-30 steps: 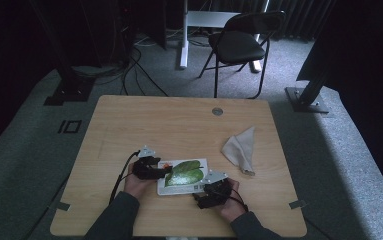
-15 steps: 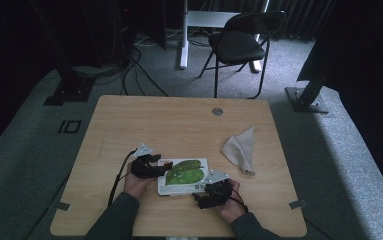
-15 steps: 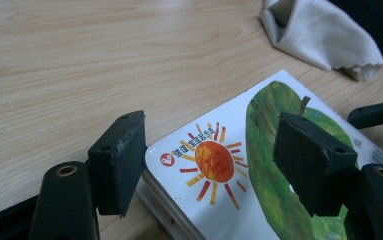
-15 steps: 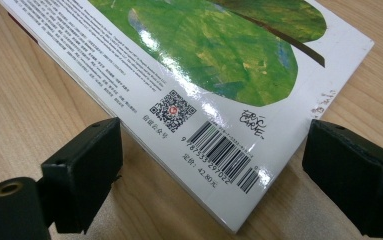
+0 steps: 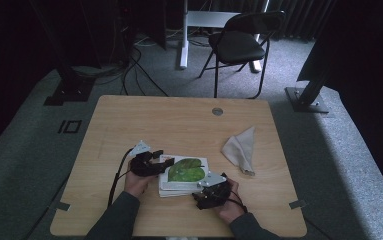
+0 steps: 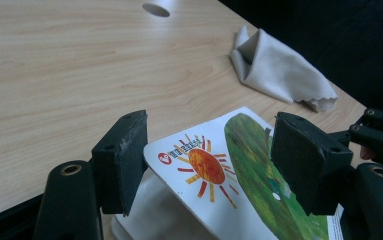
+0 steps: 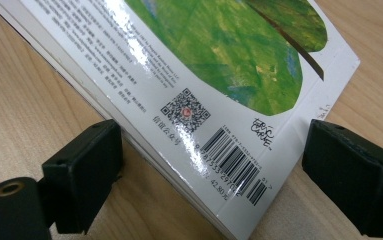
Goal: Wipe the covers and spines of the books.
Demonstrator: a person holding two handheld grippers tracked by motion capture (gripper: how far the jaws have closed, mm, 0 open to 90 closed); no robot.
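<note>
A picture book (image 5: 184, 172) with a big green leaf on its white cover lies flat near the table's front edge. My left gripper (image 5: 158, 159) is at the book's left end, open. In the left gripper view its jaws straddle the corner of the cover (image 6: 239, 165) printed with a red sun, and that corner looks raised a little off the pages below. My right gripper (image 5: 202, 188) is at the near right corner, open. In the right gripper view its jaws (image 7: 216, 145) stand wide on either side of the barcode corner of the book (image 7: 219, 65), not touching it.
A crumpled beige cloth (image 5: 241, 150) lies on the wooden table (image 5: 169, 125) to the right of the book. A round cable hole (image 5: 217, 111) sits near the far edge. A black chair (image 5: 244, 45) stands beyond the table.
</note>
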